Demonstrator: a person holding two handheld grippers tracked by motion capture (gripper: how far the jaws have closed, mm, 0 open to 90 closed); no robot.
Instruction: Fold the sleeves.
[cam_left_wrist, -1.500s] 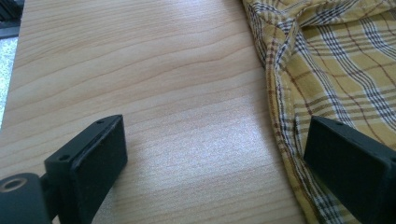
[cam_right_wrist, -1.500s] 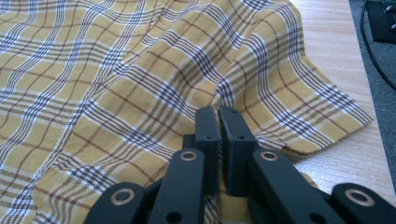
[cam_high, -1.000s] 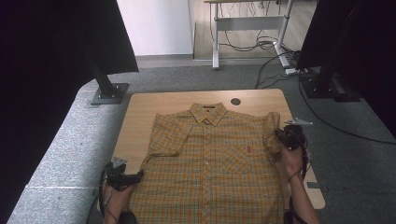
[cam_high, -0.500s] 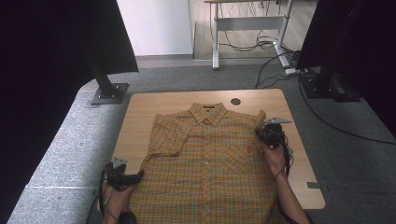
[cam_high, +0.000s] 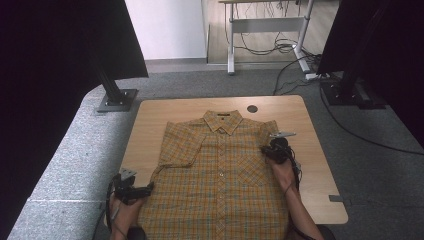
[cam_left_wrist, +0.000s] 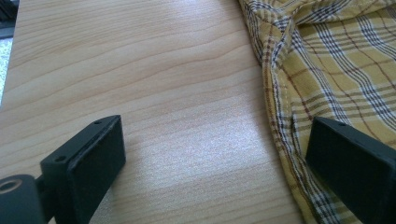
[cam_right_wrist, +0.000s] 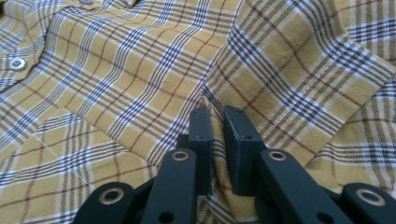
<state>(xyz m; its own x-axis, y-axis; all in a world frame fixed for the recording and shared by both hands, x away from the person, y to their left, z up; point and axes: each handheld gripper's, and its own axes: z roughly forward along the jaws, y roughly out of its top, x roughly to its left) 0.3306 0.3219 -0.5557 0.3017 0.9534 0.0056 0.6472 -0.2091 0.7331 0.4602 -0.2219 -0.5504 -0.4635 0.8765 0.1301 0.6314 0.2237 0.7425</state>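
No legible text, label or number anywhere.

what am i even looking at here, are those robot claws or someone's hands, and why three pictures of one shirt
They are hand tools, not a robot: a person holds a two-jaw gripper in each hand. The high view comes from a fixed camera above the wooden table, with the forearms coming in from the bottom. A yellow plaid shirt lies spread flat, collar away from the person.

The other two pictures come from small cameras riding on the grippers, looking along their black jaws. The left gripper sits at the shirt's lower edge with its jaws wide apart, one over bare wood and one over the hem, holding nothing. The right gripper, on the shirt beside its sleeve, has its jaws nearly together with a fold of the cloth pinched between them.
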